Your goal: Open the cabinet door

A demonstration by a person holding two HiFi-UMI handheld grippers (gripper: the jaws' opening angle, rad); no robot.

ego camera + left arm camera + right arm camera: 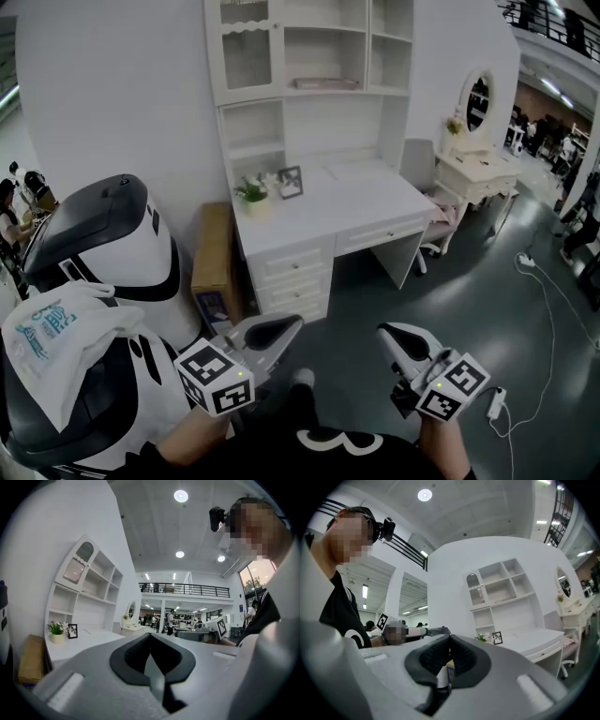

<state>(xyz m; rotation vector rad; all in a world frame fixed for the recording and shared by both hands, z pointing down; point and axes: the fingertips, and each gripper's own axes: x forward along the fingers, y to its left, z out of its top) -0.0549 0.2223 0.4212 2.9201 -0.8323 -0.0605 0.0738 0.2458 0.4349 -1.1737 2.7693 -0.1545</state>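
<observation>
Left gripper [291, 328] & right gripper [386, 334] bottom centre, jaws together, empty; cabinet door [247, 58] top centre, well apart, so prob. pre-approach.

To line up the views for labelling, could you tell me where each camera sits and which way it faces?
Head view: on the person's head, facing forward and down at the desk and glass cabinet door; the torso, left gripper and right gripper show.
Left gripper view: on the left gripper, looking along its shut jaws; desk at left, torso at right.
Right gripper view: on the right gripper, along its shut jaws; desk at right, torso and left gripper at left.
Shared: all three show the desk's potted plant.
</observation>
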